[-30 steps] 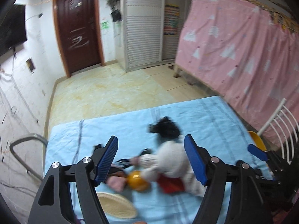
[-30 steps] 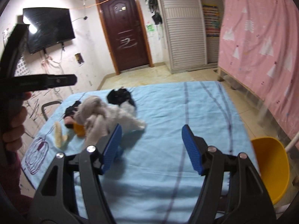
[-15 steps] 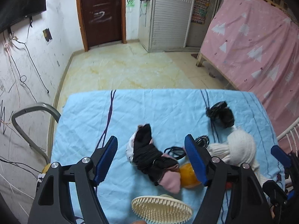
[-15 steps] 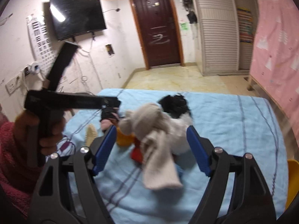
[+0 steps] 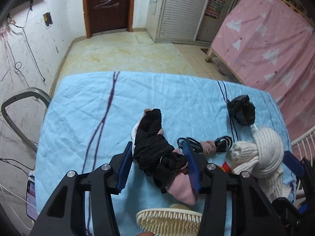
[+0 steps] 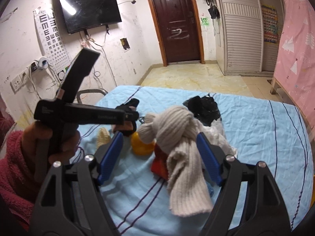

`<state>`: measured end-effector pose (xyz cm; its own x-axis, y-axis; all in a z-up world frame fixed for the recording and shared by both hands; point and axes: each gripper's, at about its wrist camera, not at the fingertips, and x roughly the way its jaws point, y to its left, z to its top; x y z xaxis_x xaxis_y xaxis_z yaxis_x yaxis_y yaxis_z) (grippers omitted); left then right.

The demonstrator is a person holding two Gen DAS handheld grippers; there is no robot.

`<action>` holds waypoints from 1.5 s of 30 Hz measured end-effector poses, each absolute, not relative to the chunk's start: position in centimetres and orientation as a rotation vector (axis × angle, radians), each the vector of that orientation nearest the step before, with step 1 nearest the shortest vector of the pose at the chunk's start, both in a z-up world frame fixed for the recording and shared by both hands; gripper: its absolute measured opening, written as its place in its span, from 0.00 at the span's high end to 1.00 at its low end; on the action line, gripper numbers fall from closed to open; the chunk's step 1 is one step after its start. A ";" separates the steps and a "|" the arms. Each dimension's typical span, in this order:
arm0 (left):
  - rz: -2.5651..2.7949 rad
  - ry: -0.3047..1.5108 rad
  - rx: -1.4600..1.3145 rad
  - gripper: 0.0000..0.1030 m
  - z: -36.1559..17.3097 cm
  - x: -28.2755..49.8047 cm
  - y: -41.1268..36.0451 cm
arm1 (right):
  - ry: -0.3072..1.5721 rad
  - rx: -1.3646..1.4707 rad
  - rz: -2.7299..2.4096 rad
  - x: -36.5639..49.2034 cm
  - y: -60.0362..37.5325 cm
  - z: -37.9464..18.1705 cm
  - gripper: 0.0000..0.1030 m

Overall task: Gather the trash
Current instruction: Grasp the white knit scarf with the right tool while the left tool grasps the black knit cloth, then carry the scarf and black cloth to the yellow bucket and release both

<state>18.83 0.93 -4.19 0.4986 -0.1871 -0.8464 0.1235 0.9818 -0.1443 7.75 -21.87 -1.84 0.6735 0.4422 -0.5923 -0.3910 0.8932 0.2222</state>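
- Table (image 5: 82, 106) draped in wrinkled light-blue cloth with dark purple and navy stripes; yellowish marbled tile floor (image 5: 126, 57) beyond.
- Dark brown door (image 6: 175, 21) with chalky scribble, white louvered wardrobe (image 6: 242, 35), pink curtain (image 5: 271, 45) printed with white triangles; scuffed white wall with TV (image 6: 88, 7) and eye chart (image 6: 51, 39).
- Left gripper (image 5: 157, 165): blue ribbed pads, jaws narrowed around black knit fabric bundle (image 5: 155, 147) mixed with pink cloth (image 5: 181, 188); contact on both sides looks likely, firm clamp cannot be told.
- Cream bristled brush (image 5: 167, 218) just below bundle, near camera edge.
- Coiled black cable (image 5: 222, 143) tied around a pinkish knot, right of bundle.
- Crumpled black plastic bag (image 5: 241, 110) further right, near table edge.
- Right gripper (image 6: 159, 153): jaws apart, framing knotted cream ribbed knit scarf (image 6: 181, 137); scarf end hanging limp toward camera.
- Round orange ball-like item (image 6: 140, 145) and red item (image 6: 159, 163) touching scarf, on the cloth.
- White crinkled plastic (image 6: 218, 135) behind scarf, under the black bag.
- Hand (image 6: 45, 139) in red fleecy sleeve gripping left tool.
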 end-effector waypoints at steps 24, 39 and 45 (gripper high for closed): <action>-0.172 0.905 -0.124 0.59 0.8 16.2 1.9 | 0.740 0.049 0.410 9.9 -22.5 -3.2 0.67; -0.148 0.834 -0.069 0.59 4.5 13.8 -0.4 | 0.656 0.353 0.596 7.7 -27.1 0.2 0.67; -0.177 0.806 -0.032 0.59 6.0 12.7 -2.9 | 0.578 0.352 0.521 6.0 -30.2 1.8 0.67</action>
